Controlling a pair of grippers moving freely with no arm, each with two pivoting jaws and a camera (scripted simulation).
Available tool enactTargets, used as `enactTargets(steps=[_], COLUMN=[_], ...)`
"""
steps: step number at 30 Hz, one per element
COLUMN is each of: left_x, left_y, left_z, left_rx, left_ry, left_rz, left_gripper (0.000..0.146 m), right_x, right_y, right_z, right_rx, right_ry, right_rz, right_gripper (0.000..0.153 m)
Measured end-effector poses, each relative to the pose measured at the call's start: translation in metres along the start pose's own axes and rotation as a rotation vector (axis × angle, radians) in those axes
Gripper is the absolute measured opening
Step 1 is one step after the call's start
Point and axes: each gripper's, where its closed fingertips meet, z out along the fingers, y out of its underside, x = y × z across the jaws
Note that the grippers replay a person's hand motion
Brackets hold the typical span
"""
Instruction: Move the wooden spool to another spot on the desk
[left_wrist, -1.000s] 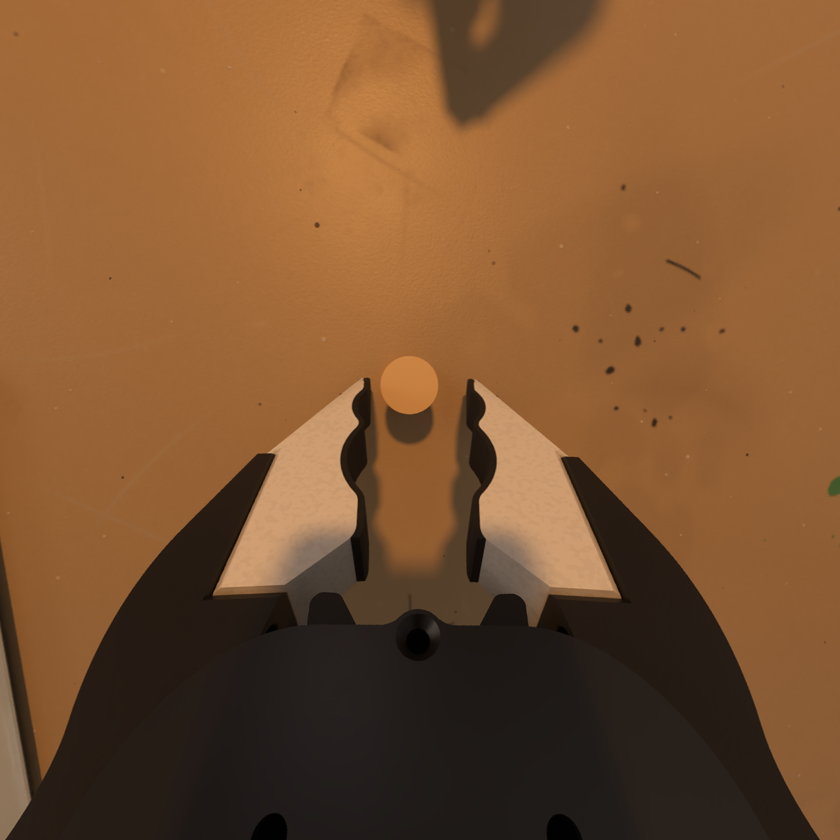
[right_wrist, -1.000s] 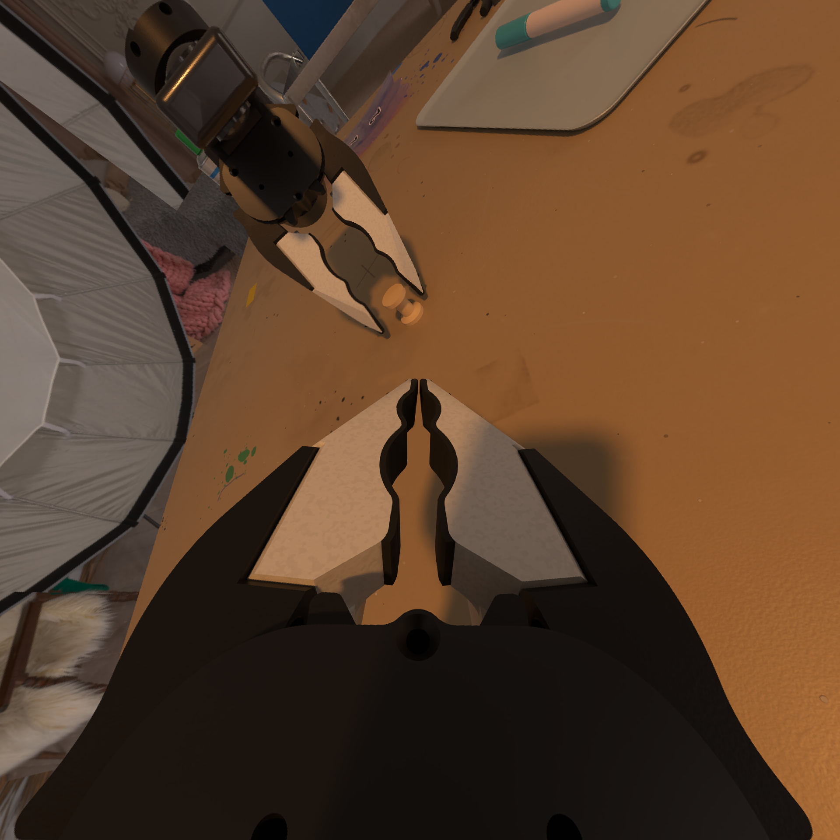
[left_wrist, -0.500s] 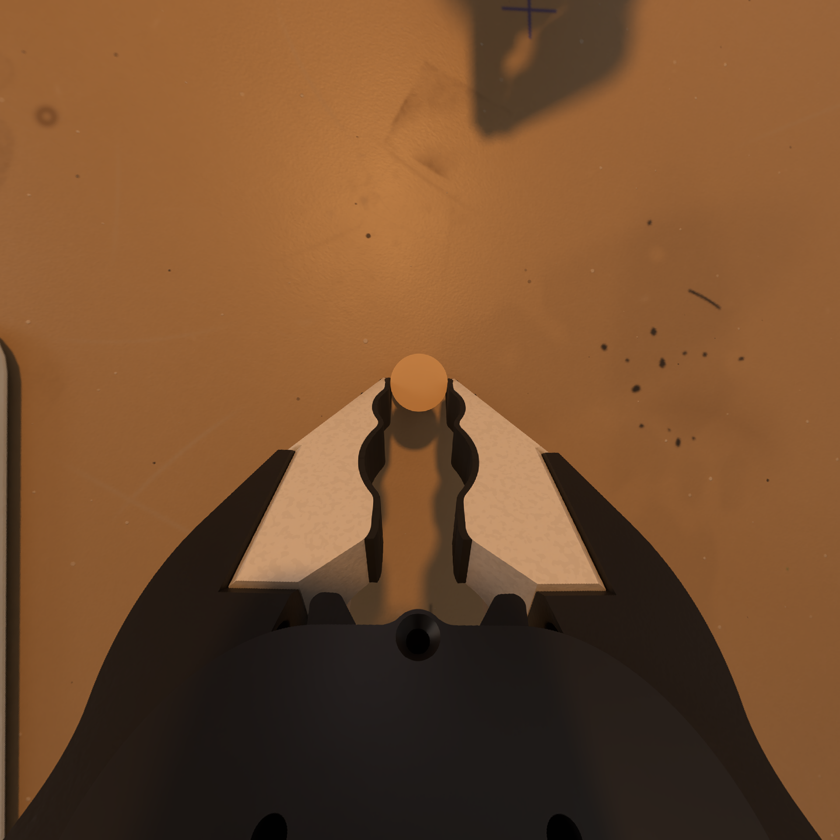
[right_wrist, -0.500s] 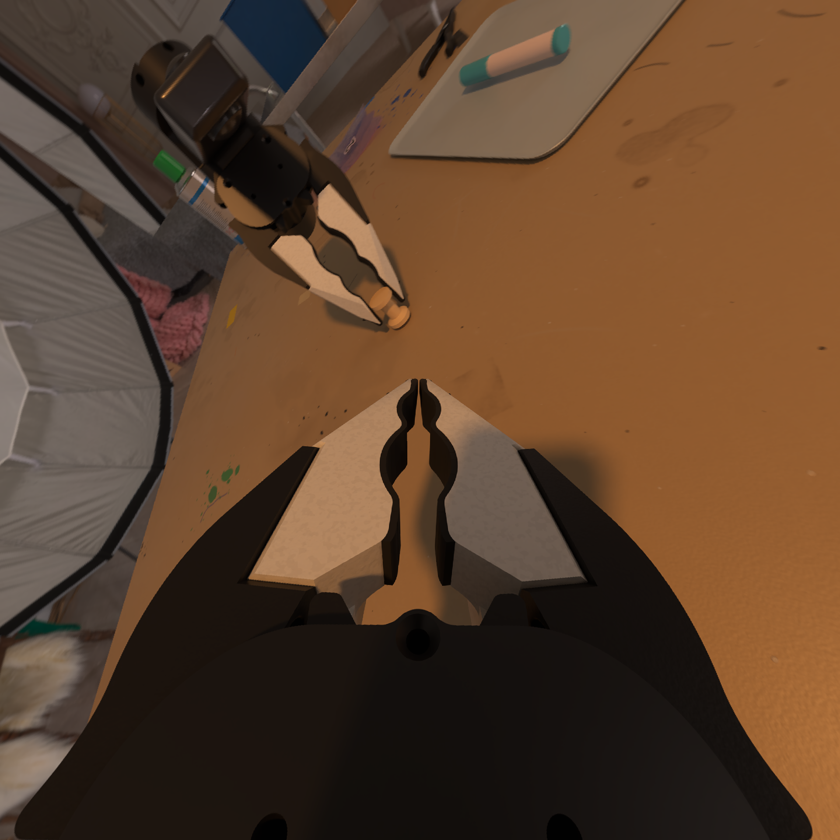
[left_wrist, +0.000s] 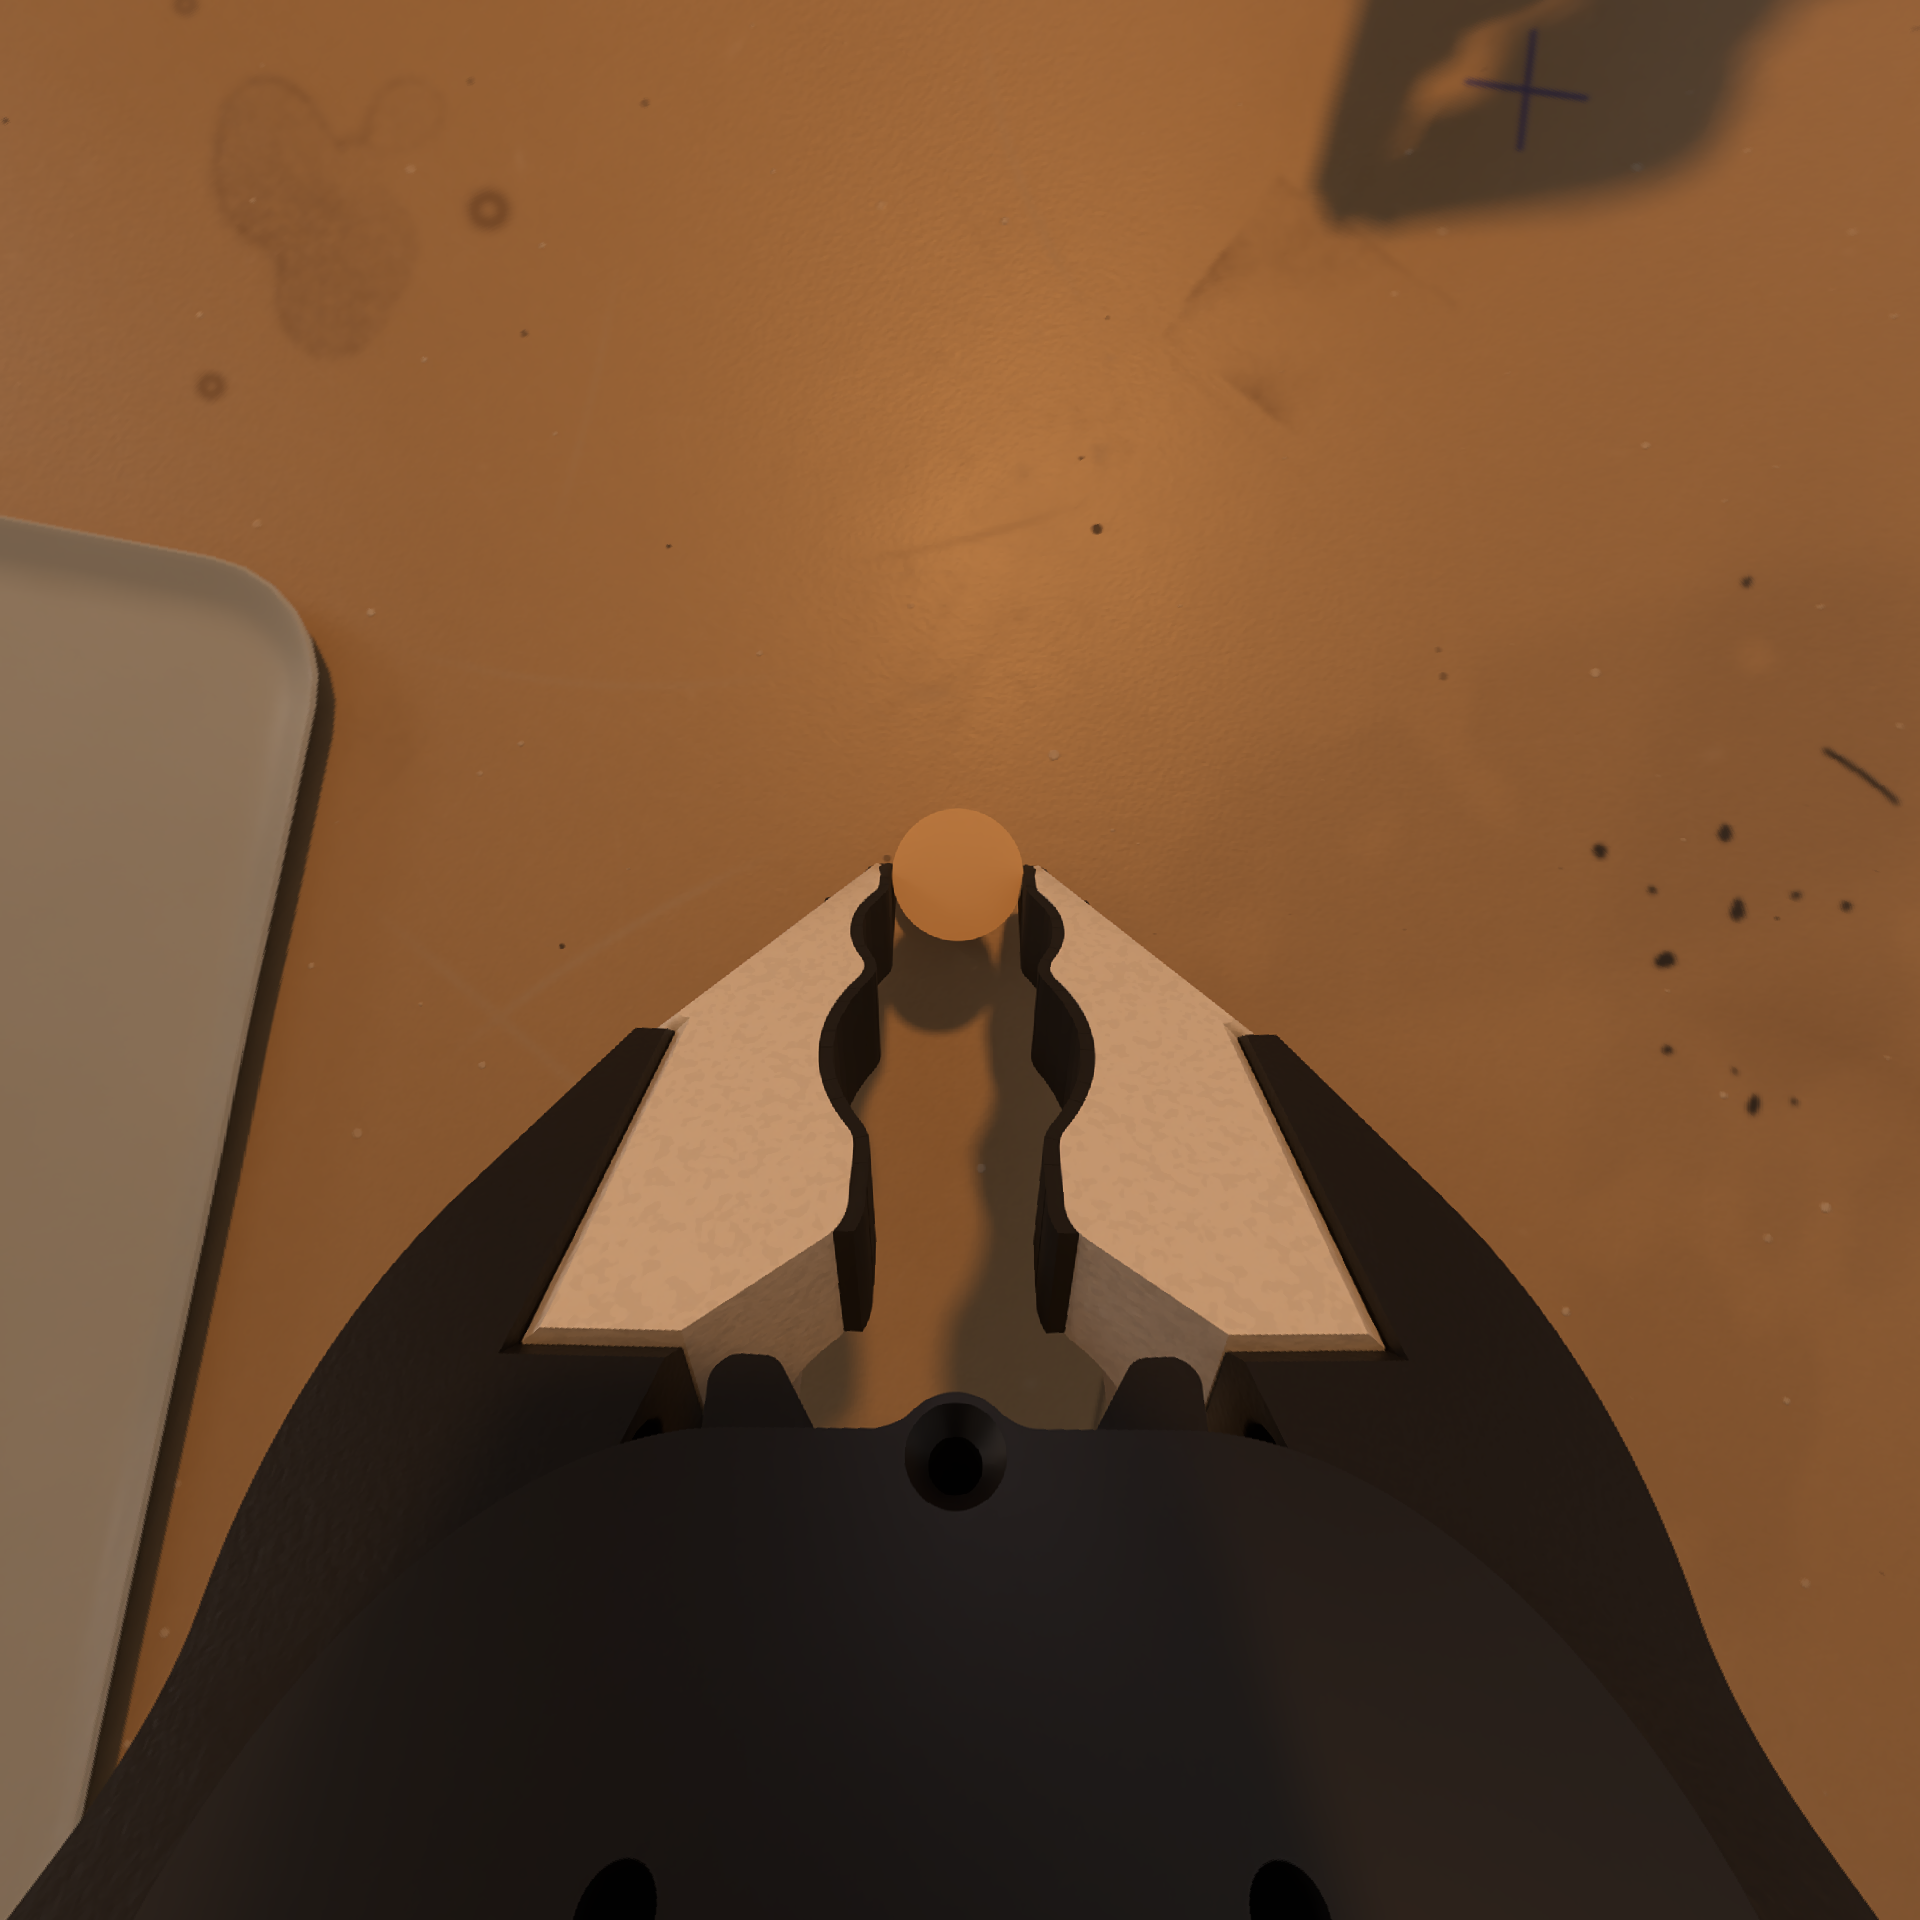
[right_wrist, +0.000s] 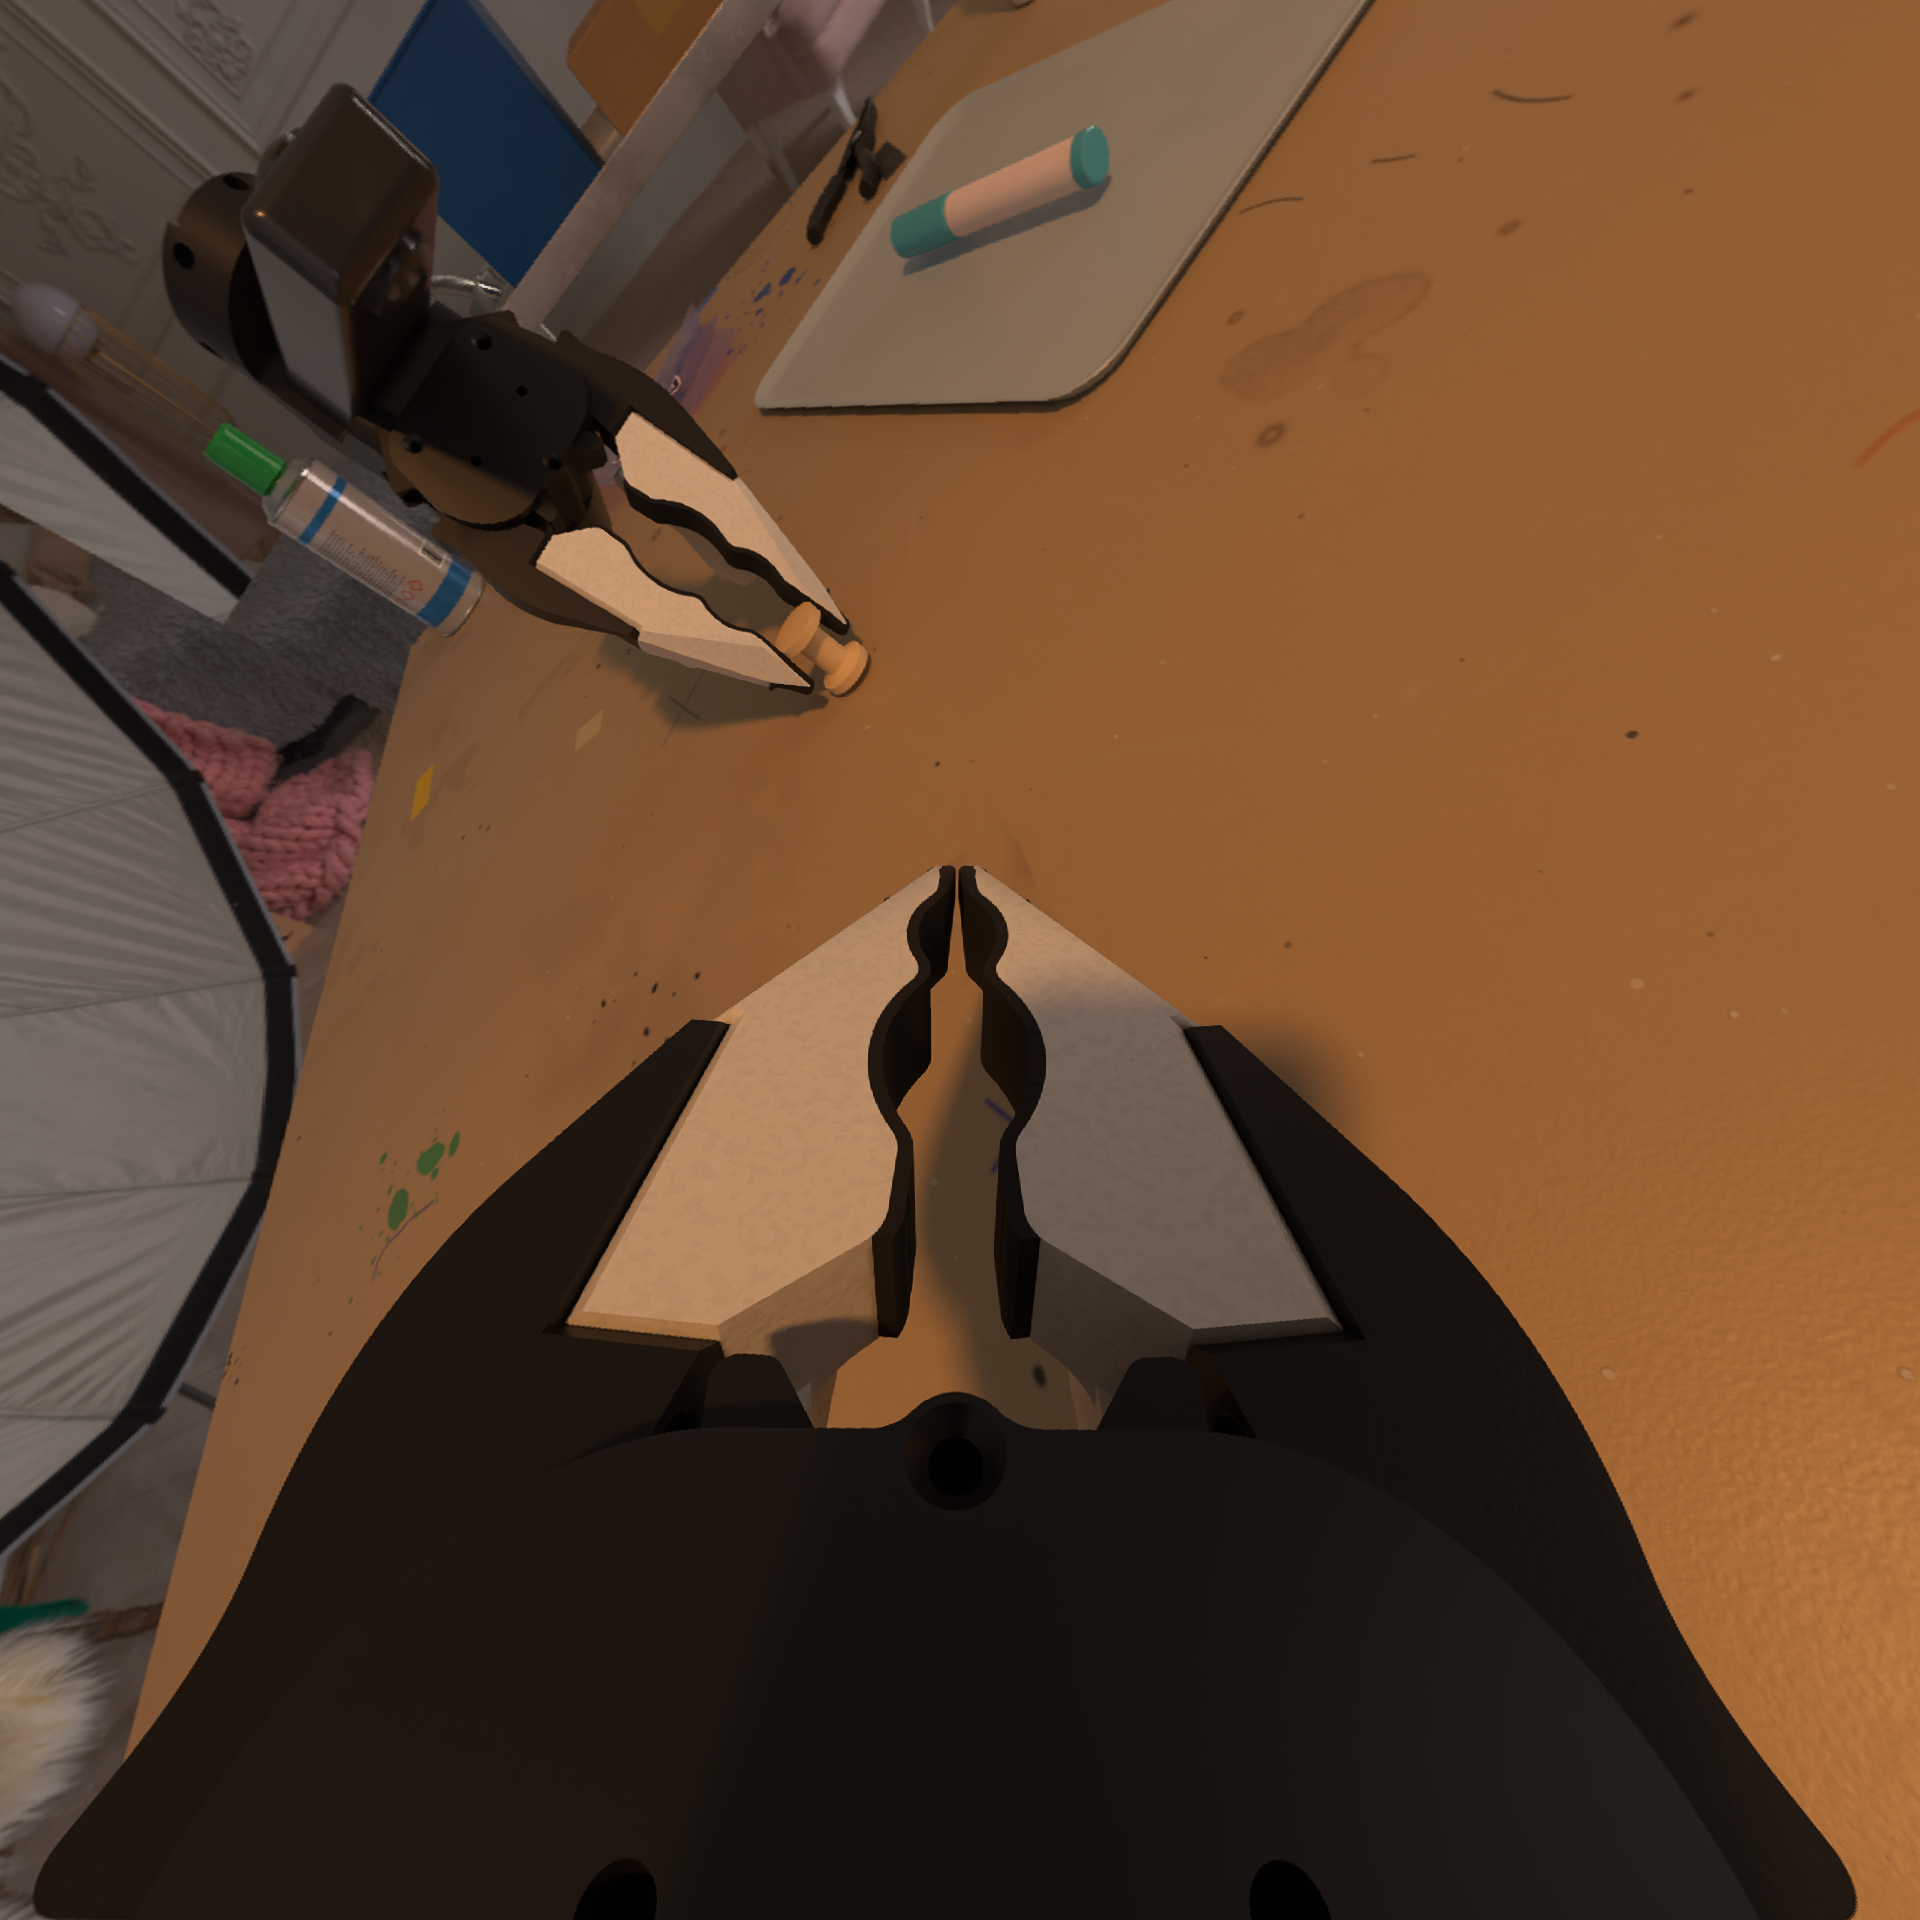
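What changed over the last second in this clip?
The left gripper closed its fingers on the wooden spool and is carrying it across the desk toward the grey mat. The right gripper stayed shut.

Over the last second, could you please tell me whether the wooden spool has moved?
Yes. Clamped in the left gripper, the wooden spool has travelled toward the grey mat, away from the black specks.

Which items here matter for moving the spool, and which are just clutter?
In the job:
wooden spool, pinched at the tips of the left gripper
desk

Lying about:
grey mat with a teal-capped tube
spray can
black clip
right gripper, shut and empty
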Motion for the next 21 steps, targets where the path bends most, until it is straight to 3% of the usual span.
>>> enactTargets(steps=[4,6,8,13,21], left_x=[-0.008,-0.011,-0.015,-0.011,-0.003], left_y=[-0.002,-0.008,-0.017,-0.054,-0.088], left_z=[-0.001,-0.005,-0.009,-0.007,0.030], left_rx=[0.013,0.035,0.059,0.140,0.126], left_ry=[-0.038,-0.066,-0.106,-0.155,-0.154], left_rz=[-0.022,-0.018,-0.007,0.063,0.118], left_gripper=[0.025,0.064,0.081,0.078,0.068], right_x=[0.007,0.010,0.012,0.013,0.014], right_y=[0.002,0.003,0.003,0.003,0.001], right_z=[-0.001,-0.001,-0.001,-0.001,-0.005], right_rx=[-0.002,-0.006,-0.009,-0.009,0.008], right_ry=[0.031,0.044,0.052,0.059,0.066], right_rz=[0.004,0.001,-0.002,-0.008,-0.014], right_gripper=[0.001,0.000,0.000,0.000,0.000])
